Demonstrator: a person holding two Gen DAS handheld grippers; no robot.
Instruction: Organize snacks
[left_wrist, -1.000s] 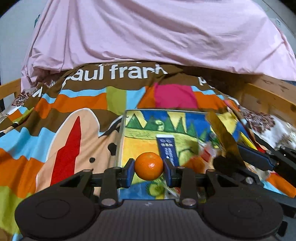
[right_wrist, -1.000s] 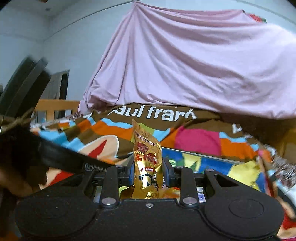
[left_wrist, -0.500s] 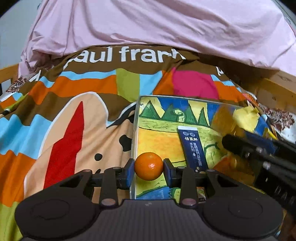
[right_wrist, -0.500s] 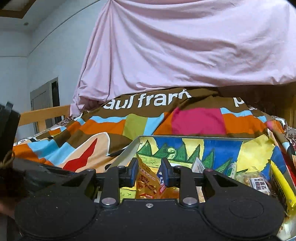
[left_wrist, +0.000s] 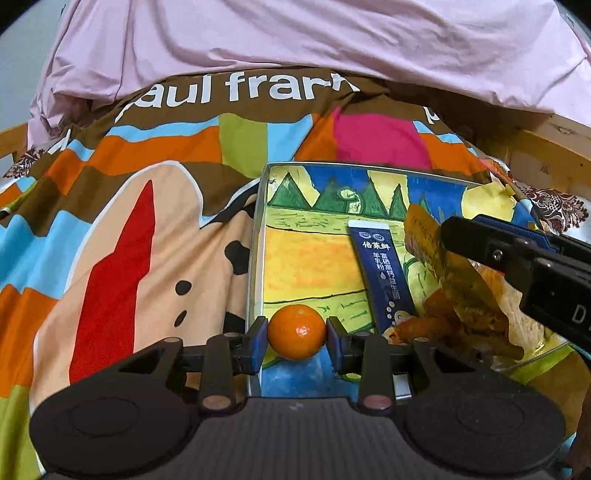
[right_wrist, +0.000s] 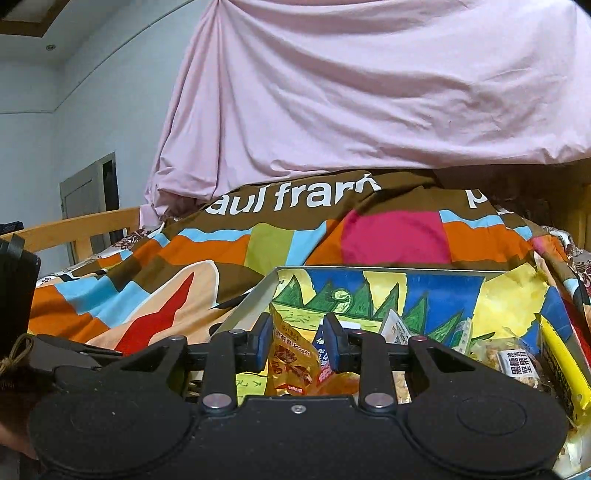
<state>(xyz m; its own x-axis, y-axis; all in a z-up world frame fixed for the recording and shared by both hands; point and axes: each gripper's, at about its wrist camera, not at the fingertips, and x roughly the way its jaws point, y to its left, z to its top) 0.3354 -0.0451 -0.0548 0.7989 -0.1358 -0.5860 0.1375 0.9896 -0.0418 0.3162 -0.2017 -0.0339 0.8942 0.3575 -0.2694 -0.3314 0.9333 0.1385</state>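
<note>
A small orange (left_wrist: 297, 331) is pinched between the blue pads of my left gripper (left_wrist: 297, 341), just above the near left corner of the painted tin tray (left_wrist: 258, 229). My right gripper (right_wrist: 299, 343) has a gold snack packet (right_wrist: 291, 362) between its pads. Its jaws are opening slightly, and the packet still sits in the grip, tilted left against the left pad. In the left wrist view the gold snack packet (left_wrist: 443, 266) slants down into the pile at the tray's right side. A dark blue sachet (left_wrist: 380, 269) lies flat in the tray's middle.
The tray (right_wrist: 266, 284) rests on a colourful patchwork blanket (left_wrist: 147, 221) below a pink sheet (left_wrist: 295, 44). On the tray's right lie a yellow bar (right_wrist: 561, 369), a clear nut packet (right_wrist: 517, 363) and white sachets (right_wrist: 397, 326). A wooden bed rail (right_wrist: 74, 229) runs on the left.
My left gripper sank with the orange toward the tray's near left corner. My right gripper brought the gold packet down from upright into the tray, where it tipped left.
</note>
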